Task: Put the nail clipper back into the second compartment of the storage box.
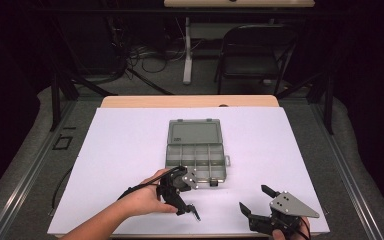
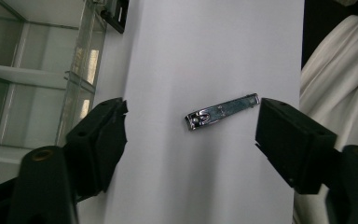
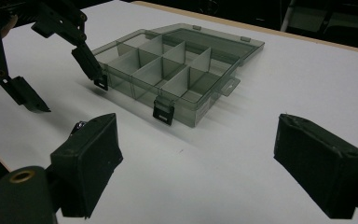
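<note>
Beside the near left corner of the open compartment box (image 1: 196,150), on the white-covered counter (image 1: 120,150), lies a small chrome nail clipper (image 2: 222,111). The left gripper (image 2: 191,135) hangs directly over it, pointing down, its two black fingers (image 2: 291,140) standing apart on either side of the clipper and touching nothing. Seen from the left gripper view, the clipper lies flat between the fingers, closer to the right-hand one. Its long axis runs nearly from finger to finger, slightly tilted, with the rounded jaw end toward the left-hand finger and the slim tail end almost at the right-hand one. As it stands, closing would likely catch the clipper by its two ends rather than across its narrow width. The right gripper (image 1: 254,200) rests on the counter well to the right of the clipper, fingers wide apart and empty, facing the box. The left hand (image 1: 147,197) is clearly the nearer one.
</note>
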A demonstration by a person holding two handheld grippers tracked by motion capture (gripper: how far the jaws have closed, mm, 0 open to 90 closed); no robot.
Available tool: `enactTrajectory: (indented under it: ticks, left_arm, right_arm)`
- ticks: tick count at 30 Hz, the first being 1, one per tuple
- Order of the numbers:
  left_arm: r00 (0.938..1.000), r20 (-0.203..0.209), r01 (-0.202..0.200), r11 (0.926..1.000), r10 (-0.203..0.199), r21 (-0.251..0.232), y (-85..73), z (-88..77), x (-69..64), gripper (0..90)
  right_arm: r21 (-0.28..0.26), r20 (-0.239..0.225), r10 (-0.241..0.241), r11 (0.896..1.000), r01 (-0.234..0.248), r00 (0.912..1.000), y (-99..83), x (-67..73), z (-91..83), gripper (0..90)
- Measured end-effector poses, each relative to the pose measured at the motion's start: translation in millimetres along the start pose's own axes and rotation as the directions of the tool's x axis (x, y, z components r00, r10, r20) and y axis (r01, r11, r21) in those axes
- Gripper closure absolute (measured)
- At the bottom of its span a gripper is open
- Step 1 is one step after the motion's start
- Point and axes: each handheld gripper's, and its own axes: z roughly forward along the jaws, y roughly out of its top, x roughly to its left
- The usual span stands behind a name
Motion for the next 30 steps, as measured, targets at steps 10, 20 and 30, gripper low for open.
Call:
enactTrajectory:
  ticks: [10, 20, 30]
  left_arm:
    - [0.9957, 0.049, -0.082, 0.995, 0.079, 0.058, 1.6, 12.4, -3.1, 40.5]
    - [0.9874, 0.056, -0.153, 0.9834, 0.148, 0.097, 4.0, 27.2, -3.2, 43.5]
    - [0.9811, 0.09, -0.181, 0.9772, 0.172, 0.111, 7.5, 35.9, -6.3, 43.5]
  right_arm:
    - [0.005, -0.003, 0.002, 1.0, -0.002, 1.0, -0.1, -0.4, 0.3, 13.8]
    - [0.014, -0.01, 0.005, 1.0, -0.005, 0.9999, -0.4, -0.9, 0.5, 13.9]
    - [0.016, -0.014, 0.007, 1.0, -0.007, 0.9999, -0.6, -1.1, 0.7, 13.9]
